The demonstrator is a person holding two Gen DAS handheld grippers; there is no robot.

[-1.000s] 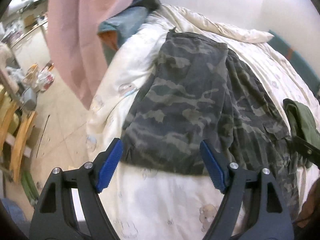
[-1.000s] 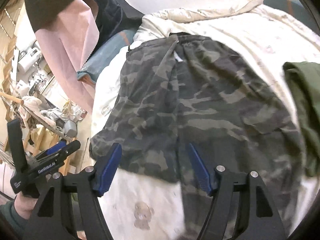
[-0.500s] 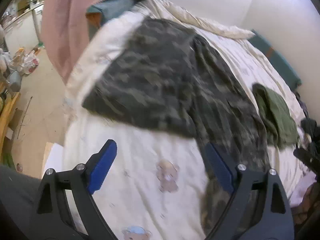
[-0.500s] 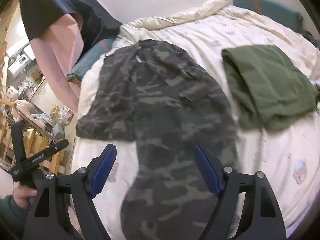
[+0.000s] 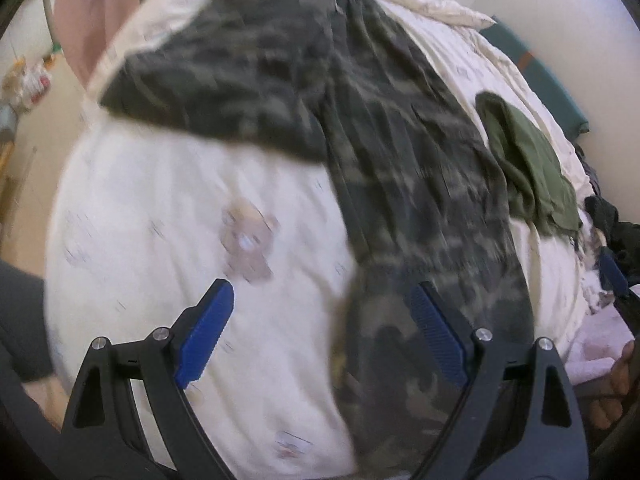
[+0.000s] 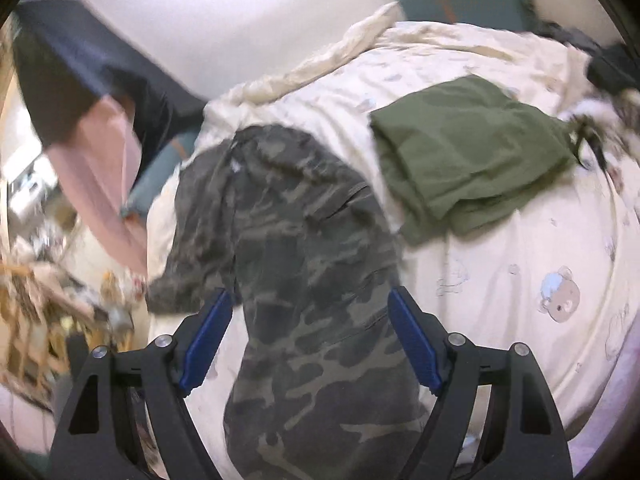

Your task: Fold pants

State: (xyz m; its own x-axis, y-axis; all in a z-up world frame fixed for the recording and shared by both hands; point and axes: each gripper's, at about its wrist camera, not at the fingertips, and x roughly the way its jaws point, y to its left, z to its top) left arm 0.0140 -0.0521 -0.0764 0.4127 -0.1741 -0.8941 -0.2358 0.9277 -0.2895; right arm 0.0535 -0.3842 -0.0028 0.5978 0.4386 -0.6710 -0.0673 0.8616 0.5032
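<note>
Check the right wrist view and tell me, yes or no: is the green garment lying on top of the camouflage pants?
No: the green garment lies on the bedsheet beside the camouflage pants.

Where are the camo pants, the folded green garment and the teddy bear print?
camo pants [image 6: 304,264], right wrist view, middle of the leg.
folded green garment [image 6: 468,152], right wrist view, top layer.
teddy bear print [image 6: 560,296], right wrist view, bear's face.

We look from our left gripper steeply down at the bed, close above its near edge, with the floor at the left rim. From our right gripper we look less steeply along the bed toward the far wall. Both views share the camouflage pants, the folded green garment and the cream bedding.
</note>
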